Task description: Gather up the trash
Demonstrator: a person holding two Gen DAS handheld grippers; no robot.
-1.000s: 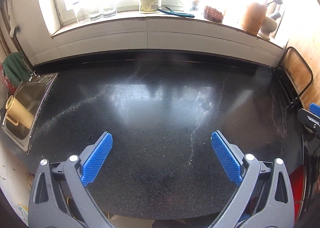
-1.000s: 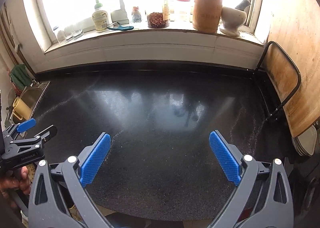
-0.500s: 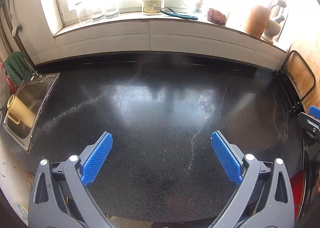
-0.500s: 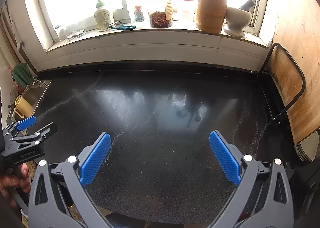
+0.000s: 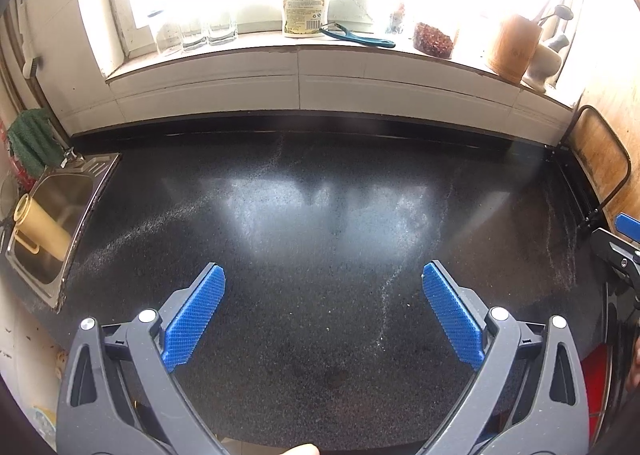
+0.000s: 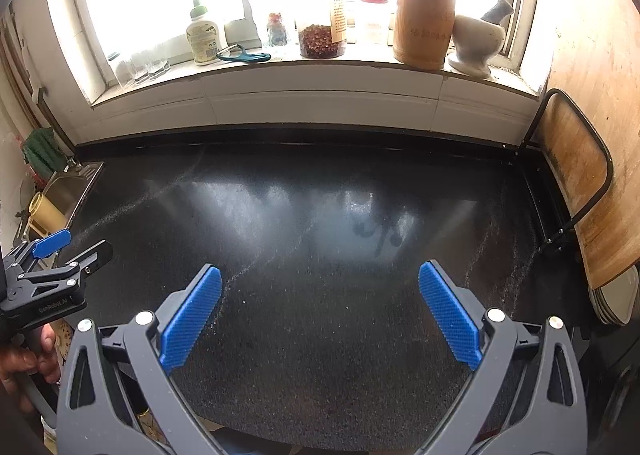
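Trash: none plainly visible on dark counter (image 5: 320,215), only pale dusty streaks (image 5: 384,287) and perhaps a few crumbs, too small to tell, so no long axis or heading to report. Left gripper (image 5: 322,315) and right gripper (image 6: 320,311) both spread wide, holding nothing, hovering above near edge of counter, with sink (image 5: 48,223) off left and sill (image 6: 280,67) crowded with bottle (image 6: 202,35) and jars. Likely risk: closing on bare stone, or reaching far and knocking sill clutter, caused by glare hiding small scraps.
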